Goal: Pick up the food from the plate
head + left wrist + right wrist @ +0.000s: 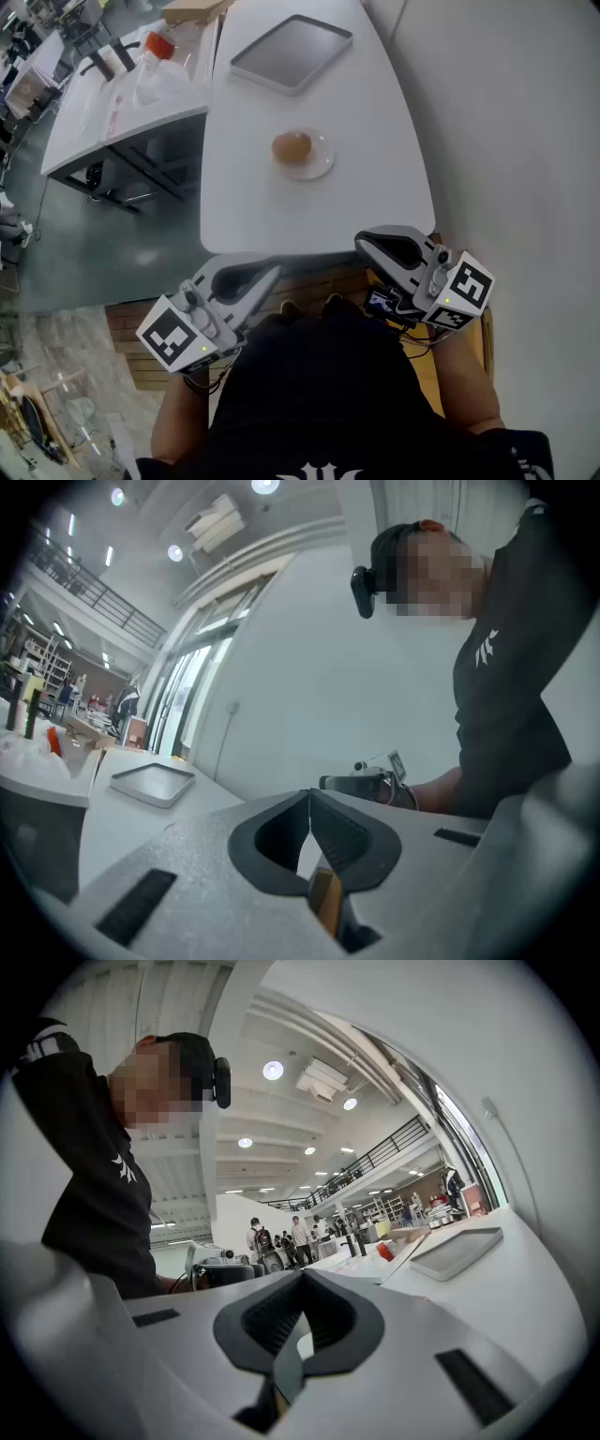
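Observation:
A round brown piece of food (292,146) lies on a small white plate (322,165) in the middle of the white table (375,187). Both grippers hang close to my body, below the table's near edge and well short of the plate. In the head view my left gripper (274,271) points right and my right gripper (360,243) points left, tips facing each other. The left gripper (309,795) has its jaws pressed together with nothing between them. The right gripper (302,1276) is likewise shut and holds nothing. Neither gripper view shows the food.
A grey rectangular tray (291,52) sits at the table's far end. A second white table (94,122) at the left carries a plastic bag, a red-capped bottle (159,43) and a cardboard box (192,9). A pale wall (506,122) runs along the right.

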`<state>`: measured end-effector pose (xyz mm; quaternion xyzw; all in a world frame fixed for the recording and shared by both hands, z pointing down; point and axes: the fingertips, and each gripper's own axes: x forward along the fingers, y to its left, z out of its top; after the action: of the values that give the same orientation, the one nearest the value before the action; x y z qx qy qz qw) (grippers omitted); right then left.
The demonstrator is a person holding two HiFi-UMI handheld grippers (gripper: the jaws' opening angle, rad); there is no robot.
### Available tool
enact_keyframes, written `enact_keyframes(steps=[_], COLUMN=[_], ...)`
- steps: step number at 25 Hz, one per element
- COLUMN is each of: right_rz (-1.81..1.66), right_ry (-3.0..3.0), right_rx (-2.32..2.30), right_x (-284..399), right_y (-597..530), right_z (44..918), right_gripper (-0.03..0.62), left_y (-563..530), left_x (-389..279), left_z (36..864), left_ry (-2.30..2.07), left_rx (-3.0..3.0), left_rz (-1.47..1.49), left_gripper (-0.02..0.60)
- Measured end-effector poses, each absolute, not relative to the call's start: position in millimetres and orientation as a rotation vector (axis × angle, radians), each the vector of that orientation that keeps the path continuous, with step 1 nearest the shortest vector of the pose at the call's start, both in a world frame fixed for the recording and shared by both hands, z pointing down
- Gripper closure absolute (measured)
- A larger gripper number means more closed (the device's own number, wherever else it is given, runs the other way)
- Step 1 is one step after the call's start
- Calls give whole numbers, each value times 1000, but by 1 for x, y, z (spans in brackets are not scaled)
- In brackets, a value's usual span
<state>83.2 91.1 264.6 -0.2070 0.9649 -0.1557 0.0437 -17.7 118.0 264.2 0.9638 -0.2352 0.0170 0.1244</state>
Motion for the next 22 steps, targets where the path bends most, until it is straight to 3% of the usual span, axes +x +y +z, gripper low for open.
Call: enact_keyframes(steps=[15,22], right_rz=[-394,-485], right_ry=[2939,2849], right_rx=[-578,-773], right_x=[59,59], right_y=[105,107], right_z=[259,257], right_gripper=[591,591], left_y=[135,135], left_x=[-40,-66], left_z=[273,263], left_ry=[-634,-575], left_rx=[2806,2779], left_rz=[27,-106], left_gripper=[577,577])
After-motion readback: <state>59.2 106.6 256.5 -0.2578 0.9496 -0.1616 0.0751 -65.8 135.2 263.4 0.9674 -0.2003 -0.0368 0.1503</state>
